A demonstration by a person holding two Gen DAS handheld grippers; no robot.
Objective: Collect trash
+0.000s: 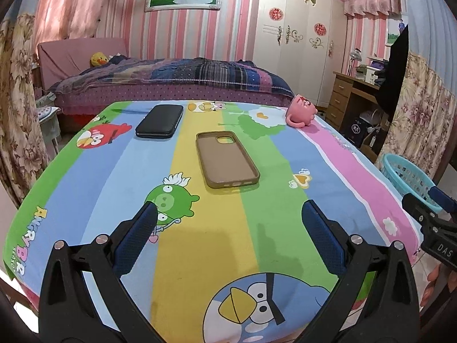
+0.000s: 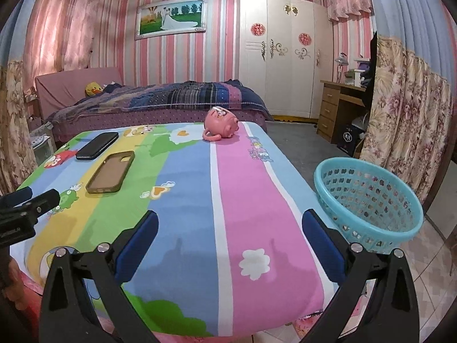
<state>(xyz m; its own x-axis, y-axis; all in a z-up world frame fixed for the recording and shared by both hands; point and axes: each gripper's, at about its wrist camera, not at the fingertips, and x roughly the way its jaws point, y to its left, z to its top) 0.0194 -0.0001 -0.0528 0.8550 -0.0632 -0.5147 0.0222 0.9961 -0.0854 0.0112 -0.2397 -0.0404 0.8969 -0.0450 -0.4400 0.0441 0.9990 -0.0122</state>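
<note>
1. Turquoise plastic basket (image 2: 368, 203) stands on the floor just beside the table's right edge, and no trash shows inside it through its holes. The task's candidate things lie on the striped cloth (image 1: 200, 228): a brown phone case (image 1: 227, 160) mid-table, a black case (image 1: 160, 120) beyond it, and a pink mug (image 1: 302, 110) tipped on its side at the far right corner.
2. Left gripper (image 1: 228, 223) hangs with fingers spread wide, holding nothing; right gripper (image 2: 230, 228) likewise gapes, unloaded.
3. Which item counts as trash is unclear, so the wrong one could be taken.
4. The phone case lies flat and thin; pads may skid over it or pinch the cloth instead.
5. The mug looks free to roll and sits near the edge, so a nudge could send it off.
6. The basket looks light; a clumsy drop may miss it.
</note>
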